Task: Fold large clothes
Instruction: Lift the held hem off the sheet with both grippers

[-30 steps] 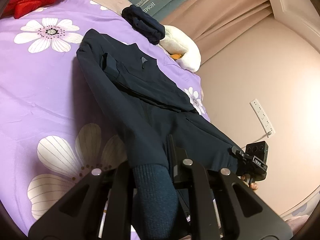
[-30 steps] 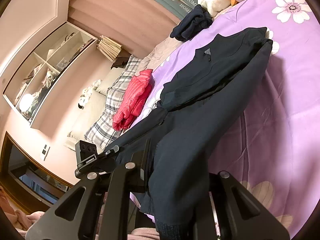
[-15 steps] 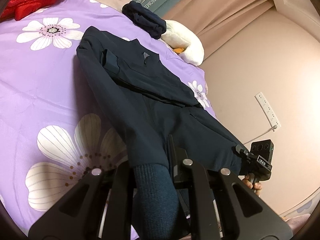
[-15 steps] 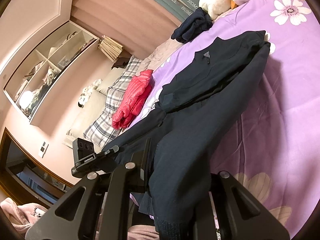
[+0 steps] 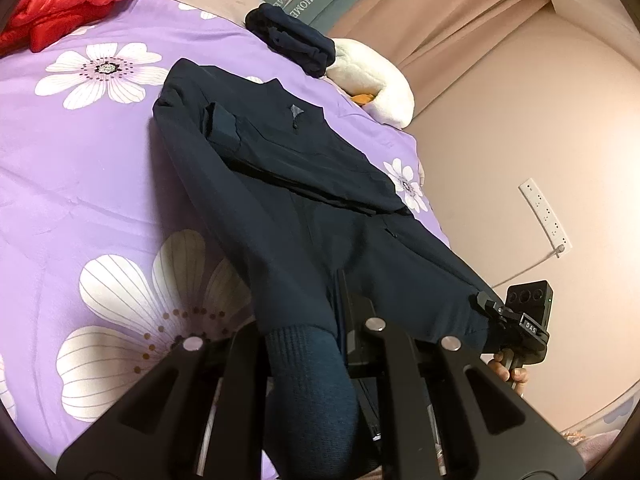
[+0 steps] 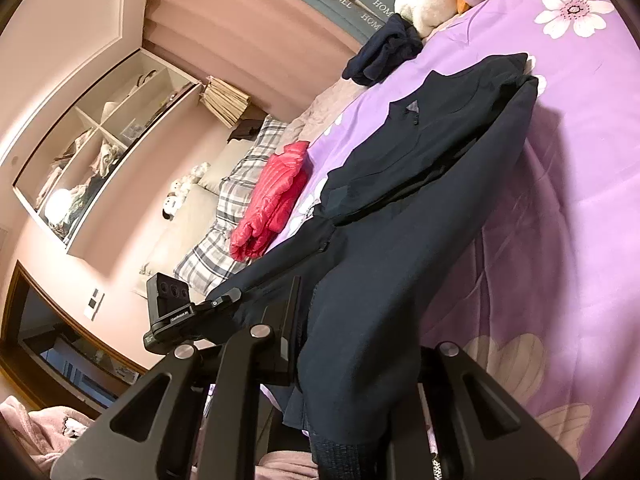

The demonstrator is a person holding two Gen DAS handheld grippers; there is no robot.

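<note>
A navy zip-front jacket (image 5: 288,184) lies stretched lengthwise across a purple bedspread (image 5: 80,184) printed with large white flowers, its collar end flat near the head of the bed and its hem end lifted off the cover. The left gripper (image 5: 304,344) is clamped on the ribbed hem band at one lower corner of the garment, the knit cuff bunched between its black fingers (image 5: 248,364). The right gripper (image 6: 356,364) is closed on the opposite lower corner (dark fabric fills the gap between its fingers and drapes down over them), so the jacket hangs taut between the two tools. One sleeve is already folded inward across the chest.

In the left wrist view the right gripper (image 5: 486,306) shows at the far right, its tips pinching the cloth, with a fingertip of the person's hand (image 5: 508,368) below its handle; in the right wrist view the left gripper (image 6: 236,294) appears at the left, likewise pinching the hem.

Beyond the collar sit a crumpled dark garment (image 5: 292,42) and a white plush toy (image 5: 372,80). A red puffer jacket (image 6: 276,196) rests beside plaid pillows (image 6: 228,216), and a wall shelf (image 6: 100,148) holds assorted items. A white power strip (image 5: 544,214) is fixed to the wall
</note>
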